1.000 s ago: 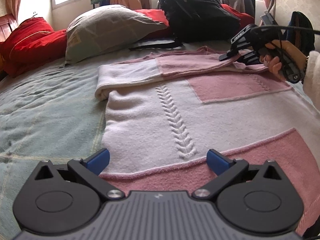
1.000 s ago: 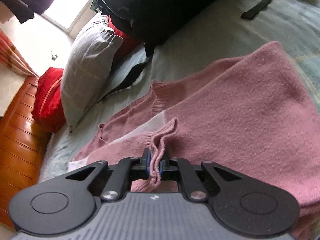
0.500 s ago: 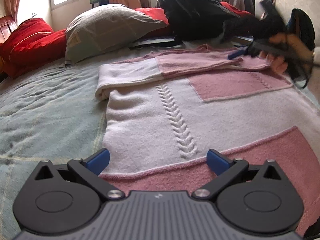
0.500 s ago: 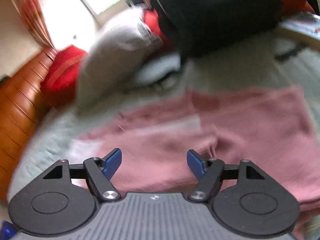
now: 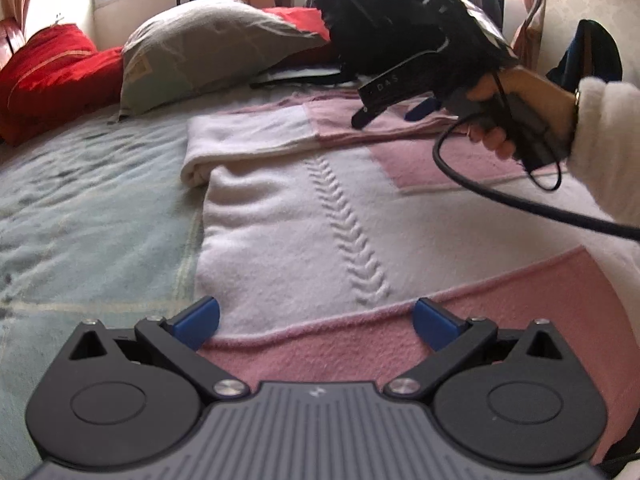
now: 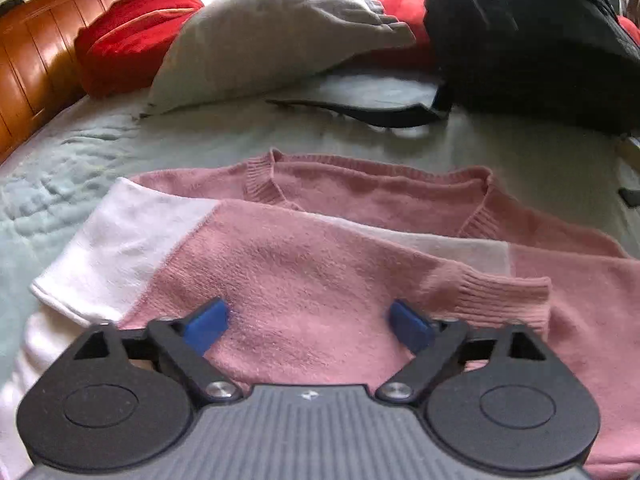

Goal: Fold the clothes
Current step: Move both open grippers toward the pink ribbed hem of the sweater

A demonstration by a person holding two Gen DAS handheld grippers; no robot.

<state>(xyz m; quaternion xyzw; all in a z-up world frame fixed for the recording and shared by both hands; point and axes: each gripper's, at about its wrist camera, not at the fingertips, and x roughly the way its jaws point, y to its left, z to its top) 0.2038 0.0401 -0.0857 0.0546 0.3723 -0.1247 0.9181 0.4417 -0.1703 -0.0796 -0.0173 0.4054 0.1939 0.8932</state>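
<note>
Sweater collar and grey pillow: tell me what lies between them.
Only bare pale-green bedspread separates the sweater collar from the grey pillow, shown in the right wrist view.

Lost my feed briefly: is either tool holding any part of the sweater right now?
No. Both the left tool and right tool are open over the sweater, gripping nothing.

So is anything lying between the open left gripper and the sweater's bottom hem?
Nothing visible: the left gripper hangs open directly over the pink hem of the sweater, with only bare knit between its fingers.
</note>
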